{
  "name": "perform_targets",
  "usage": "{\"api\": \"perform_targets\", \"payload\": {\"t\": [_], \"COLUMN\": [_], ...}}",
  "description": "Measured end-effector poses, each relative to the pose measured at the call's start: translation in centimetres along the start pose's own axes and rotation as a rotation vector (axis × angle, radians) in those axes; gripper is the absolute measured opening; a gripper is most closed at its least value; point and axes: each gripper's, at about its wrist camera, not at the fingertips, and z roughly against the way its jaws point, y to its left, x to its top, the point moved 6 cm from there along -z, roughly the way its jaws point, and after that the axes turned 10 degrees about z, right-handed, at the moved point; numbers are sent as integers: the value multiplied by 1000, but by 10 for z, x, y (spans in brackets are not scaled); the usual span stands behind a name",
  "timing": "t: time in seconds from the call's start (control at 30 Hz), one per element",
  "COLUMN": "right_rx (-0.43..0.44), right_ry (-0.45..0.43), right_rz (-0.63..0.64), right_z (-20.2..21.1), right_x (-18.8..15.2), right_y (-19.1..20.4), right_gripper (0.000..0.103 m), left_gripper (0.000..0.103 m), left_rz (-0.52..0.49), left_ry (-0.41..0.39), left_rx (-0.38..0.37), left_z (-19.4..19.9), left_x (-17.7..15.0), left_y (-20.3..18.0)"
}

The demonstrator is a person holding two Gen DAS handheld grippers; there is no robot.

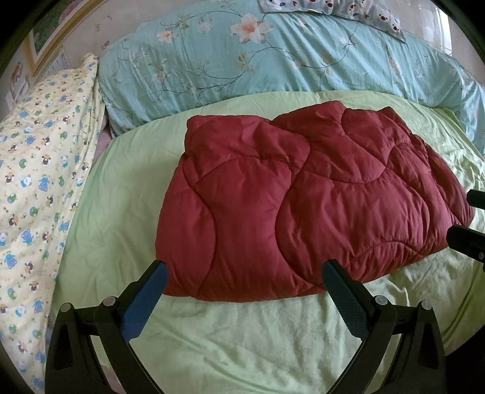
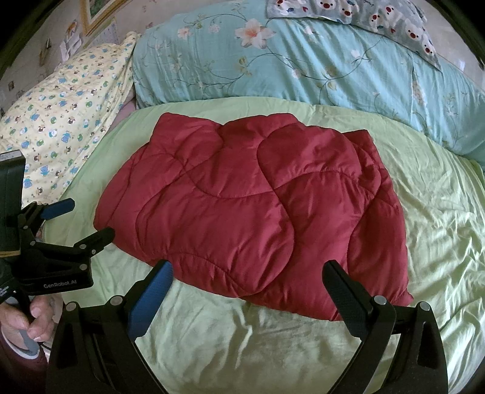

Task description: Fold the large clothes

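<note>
A dark red quilted garment [image 1: 303, 200] lies folded in a thick rectangle on the light green sheet [image 1: 230, 339]; it also shows in the right wrist view [image 2: 248, 209]. My left gripper [image 1: 244, 266] is open and empty, its fingertips at the garment's near edge. It also shows in the right wrist view [image 2: 88, 218], to the left of the garment. My right gripper [image 2: 247, 266] is open and empty over the garment's near right corner. Its fingertips [image 1: 463, 239] show at the right edge of the left wrist view.
A rolled turquoise floral duvet [image 1: 272, 57] lies along the far side of the bed. A yellow animal-print quilt [image 1: 39, 181] lies at the left. A bear-print pillow [image 2: 379, 15] sits at the back right. The green sheet [image 2: 439, 218] is wrinkled at the right.
</note>
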Motion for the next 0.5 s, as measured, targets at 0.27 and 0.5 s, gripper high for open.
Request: {"api": "perform_targets", "payload": {"t": [0.27,0.5], "right_rx": [1,1], "right_ry": [1,1], "right_rz": [-1,-1], "right_z": [0,0], "right_x": [0,0], "right_y": [0,-1], "right_gripper": [100,100], "left_gripper": [102,102], "left_rz": [0,0], "left_ry": [0,2], "left_rx": [-2,-7], "left_z": [-1,-2], "left_x": [1,2], "left_y": [0,0]}}
